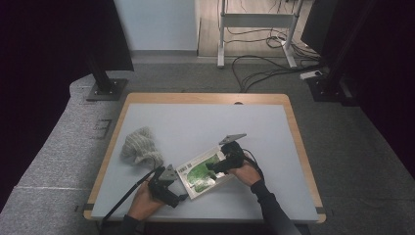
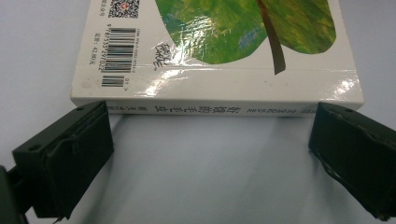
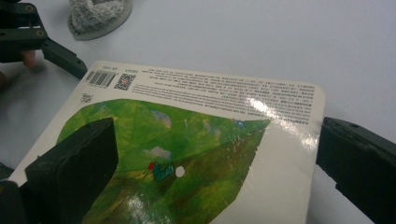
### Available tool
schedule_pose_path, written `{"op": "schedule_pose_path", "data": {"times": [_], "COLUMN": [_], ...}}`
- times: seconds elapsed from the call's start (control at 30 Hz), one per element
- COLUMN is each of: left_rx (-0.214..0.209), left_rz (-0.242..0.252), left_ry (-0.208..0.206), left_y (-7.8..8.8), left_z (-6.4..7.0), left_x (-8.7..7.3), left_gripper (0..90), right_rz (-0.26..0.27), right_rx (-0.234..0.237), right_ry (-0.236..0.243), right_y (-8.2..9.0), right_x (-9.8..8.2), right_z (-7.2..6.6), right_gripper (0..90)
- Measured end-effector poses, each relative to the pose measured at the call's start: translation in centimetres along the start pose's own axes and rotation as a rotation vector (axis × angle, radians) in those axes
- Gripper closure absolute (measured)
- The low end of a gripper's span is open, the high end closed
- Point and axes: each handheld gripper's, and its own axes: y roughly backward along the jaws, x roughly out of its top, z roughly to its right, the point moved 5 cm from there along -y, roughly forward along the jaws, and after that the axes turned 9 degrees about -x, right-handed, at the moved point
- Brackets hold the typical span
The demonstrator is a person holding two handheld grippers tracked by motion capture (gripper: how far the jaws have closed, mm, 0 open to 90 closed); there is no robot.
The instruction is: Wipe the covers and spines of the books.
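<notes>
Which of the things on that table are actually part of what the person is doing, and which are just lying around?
In use:
- glossy white book with a green leaf on its cover
- left gripper, jaws open at the book's spine
- right gripper, jaws open over the cover

Lying about:
- crumpled grey-white knitted cloth, apart from the book
- cables on the floor beyond the table

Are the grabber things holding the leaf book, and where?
Neither has it clamped. The left gripper is open, jaws wide at the book's spine edge. The right gripper is open too, one jaw over the cover, one off the edge.
</notes>
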Motion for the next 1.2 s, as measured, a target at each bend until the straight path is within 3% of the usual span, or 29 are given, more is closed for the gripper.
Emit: {"op": "schedule_pose_path", "data": {"times": [0.4,0.87,0.93,1.0,1.03,1.1,1.2], "left_rx": [0.000,0.001,0.001,0.000,0.001,0.002,0.002], "left_rz": [0.000,0.001,0.000,-0.001,-0.001,-0.001,-0.001], "left_ry": [0.000,0.000,-0.001,-0.001,-0.002,-0.003,-0.003], "left_y": [0.0,0.0,0.0,0.0,0.0,0.0,0.0], "left_z": [0.0,0.0,0.0,0.0,0.0,0.0,0.0], "left_x": [0.0,0.0,0.0,0.0,0.0,0.0,0.0], "left_gripper": [0.0,0.0,0.0,0.0,0.0,0.0,0.0], "right_rz": [-0.003,0.041,0.042,0.022,0.019,0.029,0.008], "right_rx": [0.000,0.006,0.016,0.126,0.130,0.065,0.068], "right_ry": [-0.052,-0.045,-0.047,-0.053,-0.038,0.010,0.020], "right_y": [0.8,2.6,2.8,2.9,3.0,3.0,2.9], "right_x": [-0.6,-0.3,-0.3,-0.5,-0.5,-0.2,0.0], "right_z": [-0.3,-1.1,-1.2,-2.0,-2.3,-2.5,-2.2], "right_gripper": [0.0,0.0,0.6,5.9,6.3,7.7,8.6]}}
